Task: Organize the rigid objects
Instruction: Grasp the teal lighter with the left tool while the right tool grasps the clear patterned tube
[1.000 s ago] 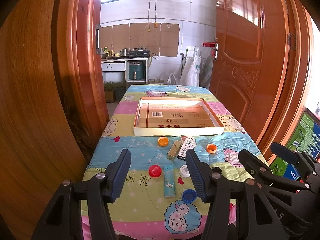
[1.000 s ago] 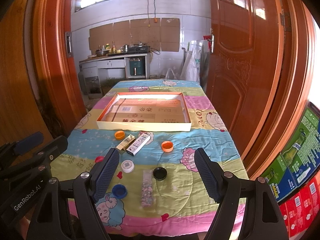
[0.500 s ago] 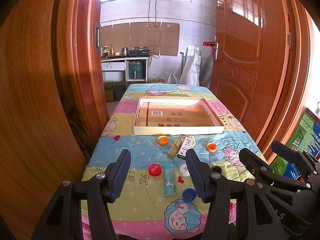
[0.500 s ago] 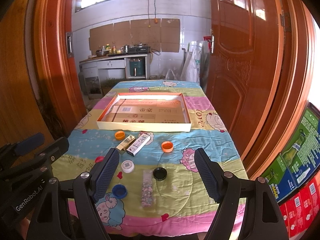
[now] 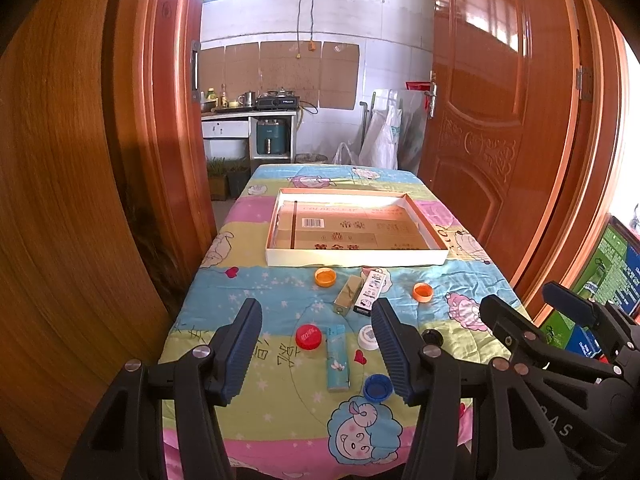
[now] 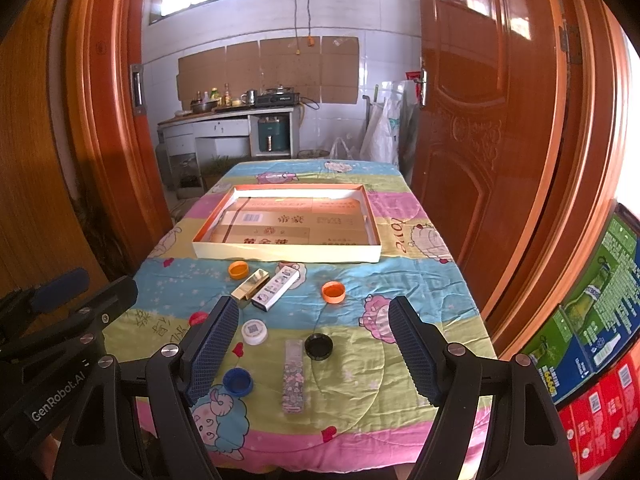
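A shallow cardboard tray (image 5: 356, 257) (image 6: 286, 251) lies mid-table. In front of it are two orange caps (image 5: 325, 277) (image 5: 423, 292), a gold box (image 5: 348, 294), a white patterned box (image 5: 372, 291), a red cap (image 5: 308, 337), a white cap (image 5: 368, 337), a black cap (image 6: 318, 346), a blue cap (image 5: 377, 387) and a teal box (image 5: 337, 359). In the right wrist view that last box (image 6: 293, 376) shows a floral face. My left gripper (image 5: 316, 350) and my right gripper (image 6: 310, 354) hover open above the near table edge, holding nothing.
A cartoon-print cloth (image 5: 280, 292) covers the table. Wooden door panels (image 5: 80, 200) (image 6: 500, 160) stand close on both sides. Stacked printed cartons (image 6: 592, 320) sit at the right. A kitchen counter (image 6: 224, 120) is beyond the doorway.
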Demonstrator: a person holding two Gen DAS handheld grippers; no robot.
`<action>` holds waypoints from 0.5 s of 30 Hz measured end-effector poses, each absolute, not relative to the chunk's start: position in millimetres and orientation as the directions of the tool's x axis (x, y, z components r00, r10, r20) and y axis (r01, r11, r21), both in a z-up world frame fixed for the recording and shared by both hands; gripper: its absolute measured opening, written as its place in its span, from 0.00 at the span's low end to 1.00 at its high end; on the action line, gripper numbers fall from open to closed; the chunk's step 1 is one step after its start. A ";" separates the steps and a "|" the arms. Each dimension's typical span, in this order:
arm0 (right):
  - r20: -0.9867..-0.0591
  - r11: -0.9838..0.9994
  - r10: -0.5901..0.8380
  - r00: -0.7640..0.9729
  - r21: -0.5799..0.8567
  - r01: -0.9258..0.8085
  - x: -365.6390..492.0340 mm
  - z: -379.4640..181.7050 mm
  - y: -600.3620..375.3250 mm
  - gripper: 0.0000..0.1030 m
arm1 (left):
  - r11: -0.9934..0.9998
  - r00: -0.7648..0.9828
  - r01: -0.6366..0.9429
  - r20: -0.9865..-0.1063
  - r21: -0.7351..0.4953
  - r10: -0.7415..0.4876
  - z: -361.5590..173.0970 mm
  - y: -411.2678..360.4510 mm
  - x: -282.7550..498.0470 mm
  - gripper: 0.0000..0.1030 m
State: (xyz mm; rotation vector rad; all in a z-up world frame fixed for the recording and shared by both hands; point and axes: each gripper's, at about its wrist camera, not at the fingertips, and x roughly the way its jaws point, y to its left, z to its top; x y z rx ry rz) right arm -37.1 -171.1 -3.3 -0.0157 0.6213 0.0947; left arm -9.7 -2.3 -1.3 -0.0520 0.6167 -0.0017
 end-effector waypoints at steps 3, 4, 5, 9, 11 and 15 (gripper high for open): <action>-0.581 0.996 0.081 0.809 0.012 -0.091 -36.9 -3.6 -172.0 0.76 | 0.999 0.813 -0.013 -0.582 -0.051 -0.019 -2.8 -0.3 -8.1 0.56; -0.581 0.996 0.078 0.810 0.012 -0.088 -36.6 -4.5 -173.8 0.76 | 0.998 0.812 -0.012 -0.583 -0.055 -0.022 -3.4 1.0 -7.2 0.56; -0.581 0.997 0.074 0.810 0.013 -0.082 -36.1 -5.3 -176.0 0.76 | 0.998 0.812 -0.011 -0.583 -0.059 -0.026 -3.8 2.3 -7.1 0.56; -0.587 0.998 0.055 0.808 0.023 -0.052 -33.9 -10.9 -187.6 0.76 | 0.996 0.820 -0.017 -0.571 -0.092 -0.039 -8.1 13.9 -3.8 0.56; -0.594 0.999 0.048 0.803 0.021 -0.044 -32.1 -15.7 -192.2 0.76 | 0.994 0.819 -0.019 -0.573 -0.105 -0.045 -13.8 19.5 -1.1 0.56; -0.610 0.998 0.061 0.790 0.027 -0.057 -32.2 -33.2 -198.2 0.76 | 0.992 0.803 0.023 -0.589 -0.123 -0.091 -33.1 23.2 0.0 0.56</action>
